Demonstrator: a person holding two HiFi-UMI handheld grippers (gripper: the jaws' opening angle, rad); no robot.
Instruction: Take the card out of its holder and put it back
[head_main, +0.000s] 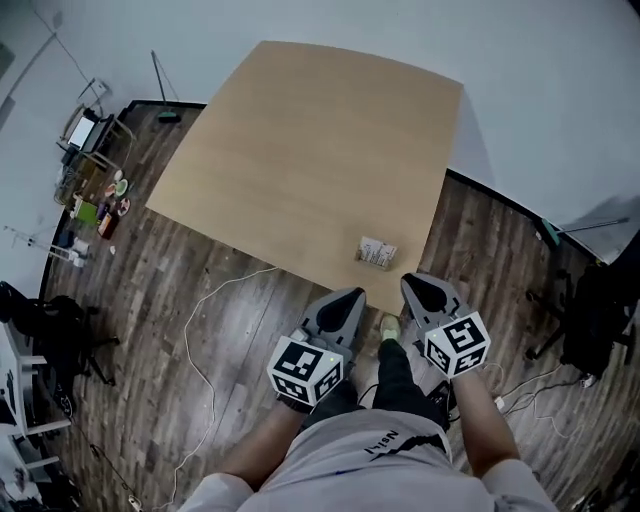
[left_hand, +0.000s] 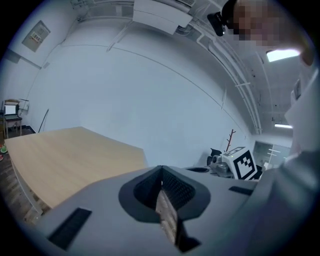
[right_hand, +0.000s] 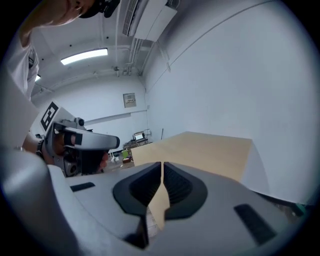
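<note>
Nearest the head camera are the person's grey shirt (head_main: 370, 460) and bare forearms, which reach forward to hold both tools close in front of the body.

The left gripper (head_main: 352, 296) and the right gripper (head_main: 412, 283) sit side by side, near each other but not touching, each showing a black-and-white marker cube on top. Between them, lower down, a green shoe (head_main: 390, 326) stands on the dark wood floor (head_main: 230, 330).

In the left gripper view, the left gripper (left_hand: 161, 171) has its jaws pressed together at the tips, with nothing pinched between them. In the right gripper view, the right gripper (right_hand: 162, 165) is likewise closed tip to tip and empty.

Just ahead of both grippers, slightly nearer the right one, a small pale card holder (head_main: 377, 252) stands close to the near edge of a light wooden table (head_main: 300, 150). It is apart from both grippers. The card cannot be told apart from the holder at this size.

A thin white cable (head_main: 205, 345) trails across the floor to the left of the left gripper. Far off to that side stands a cluttered cart (head_main: 90, 165); well to the right of the right gripper is a dark chair (head_main: 590, 310).
</note>
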